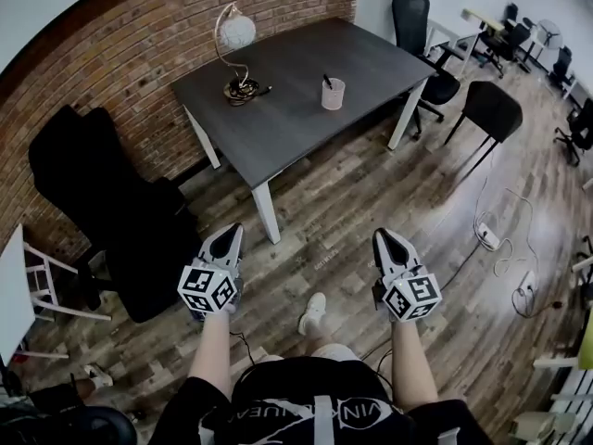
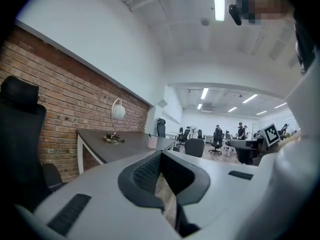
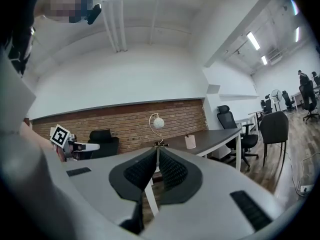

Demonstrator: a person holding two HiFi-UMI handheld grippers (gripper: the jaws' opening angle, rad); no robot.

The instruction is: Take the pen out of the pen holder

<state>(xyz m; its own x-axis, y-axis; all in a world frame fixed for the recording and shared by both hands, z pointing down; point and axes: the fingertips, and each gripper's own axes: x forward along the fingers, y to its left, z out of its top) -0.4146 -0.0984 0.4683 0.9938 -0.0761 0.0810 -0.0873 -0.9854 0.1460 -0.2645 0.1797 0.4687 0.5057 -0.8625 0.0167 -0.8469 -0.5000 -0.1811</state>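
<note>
1. left gripper: nearest to us, held level over the wooden floor. its jaws are pressed together at the tips with nothing between them.
2. right gripper: beside the left one and likewise level. jaws pressed together, holding nothing.
3. black office chair: at our left, against the brick wall. not part of the job.
4. counter: dark top on white legs, well apart from both grippers, with open floor between.
5. pen holder: a small pale cup standing upright on the counter's right half, clear of the edges. we judge it light and liable to slide or tip if the pen drags on its rim.
6. pen: dark and slim, standing in the pen holder and leaning toward its left rim, only the upper end showing. we judge it light, stiff and smooth, so apt to slip in a loose pinch. the place to take hold is the exposed end just above the rim, then lift along its lean. detail is too small from here to say more.
7. desk lamp: round white shade on a curved stem, at the counter's far left, well apart from the pen holder.
</note>
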